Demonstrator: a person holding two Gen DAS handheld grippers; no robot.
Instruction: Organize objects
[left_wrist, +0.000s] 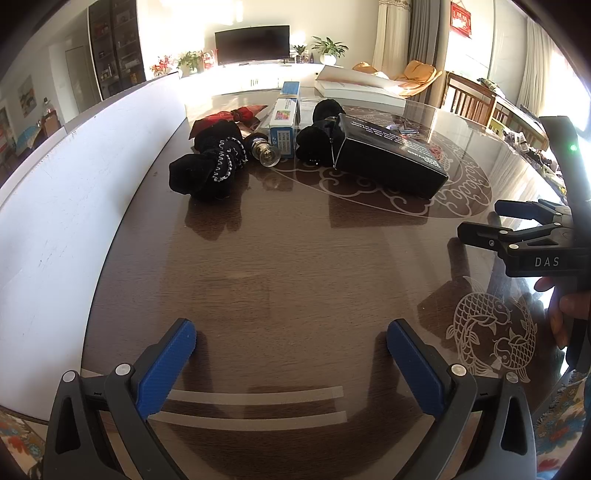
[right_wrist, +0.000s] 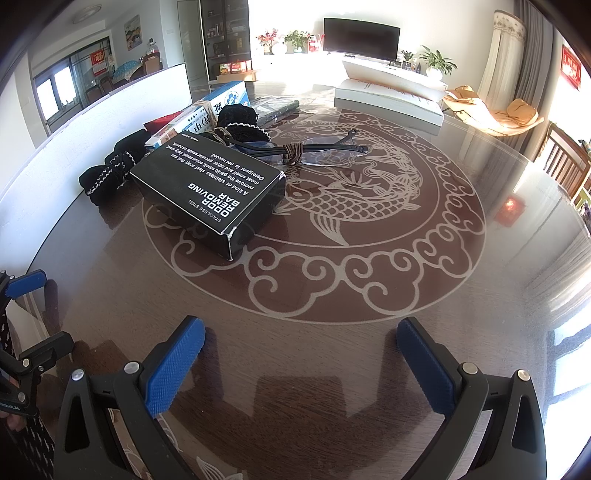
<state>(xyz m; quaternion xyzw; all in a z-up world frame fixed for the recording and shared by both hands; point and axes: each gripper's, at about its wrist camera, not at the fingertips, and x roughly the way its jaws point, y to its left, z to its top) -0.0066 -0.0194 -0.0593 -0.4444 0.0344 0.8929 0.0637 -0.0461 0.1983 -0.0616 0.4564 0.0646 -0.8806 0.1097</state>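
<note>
Both tools hover low over the wooden bench (right_wrist: 369, 354) with nothing between their fingers: the left tool (left_wrist: 291, 354) is spread wide, and so is the right tool (right_wrist: 301, 354). Well ahead of them lies a black box (right_wrist: 210, 195), with a black sock (left_wrist: 207, 171), a light bulb (left_wrist: 264, 153) and a blue-and-white carton (left_wrist: 284, 122) clustered just beside it.

Table (right_wrist: 332, 350) was dark brown with pale carp and cloud motifs. Box (right_wrist: 207, 192) was black with white lettering. Gripper pads (right_wrist: 173, 365) were blue and knurled. Pouch (left_wrist: 207, 166) was black with white stitching.
</note>
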